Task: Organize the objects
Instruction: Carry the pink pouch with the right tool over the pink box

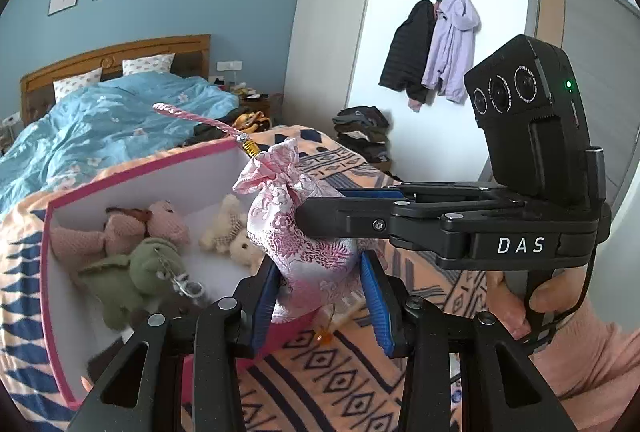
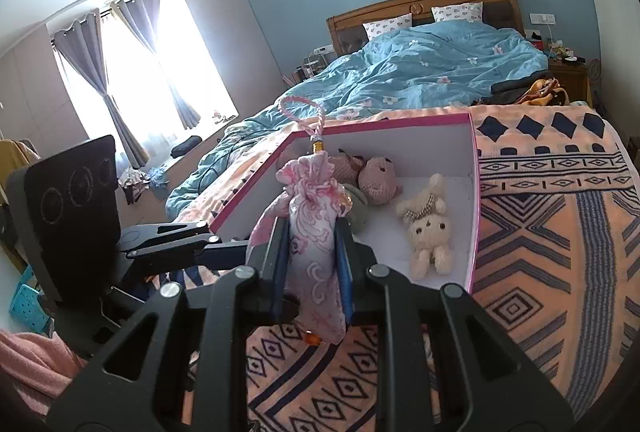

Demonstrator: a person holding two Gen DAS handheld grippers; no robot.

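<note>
While both grippers meet at the centre of each view, the pink brocade pouch [image 1: 304,232] hangs upright between them, over the near edge of the pink-rimmed box [image 1: 132,172]. In the left wrist view the left gripper [image 1: 320,296] rises from the bottom edge with its blue pads [image 1: 376,292] spread on either side of the pouch's lower half, not visibly squeezing it. The right gripper [image 1: 320,210] reaches in level from the right of that frame, a hand [image 1: 520,296] wrapped round its handle, its fingertips against the pouch's side. In the right wrist view the right gripper [image 2: 312,244] is clamped on the pouch [image 2: 312,232], both pads flat against the cloth, with the twisted cord loop [image 2: 300,112] standing above. Inside the box, at left centre of the left wrist view, lie a pink plush [image 1: 160,224], a green plush [image 1: 136,276] with a metal clip, and a cream bunny [image 1: 232,232]. The box sits on a patterned orange blanket [image 1: 360,384]; a blue duvet [image 1: 112,120] fills the upper left behind it.
</note>
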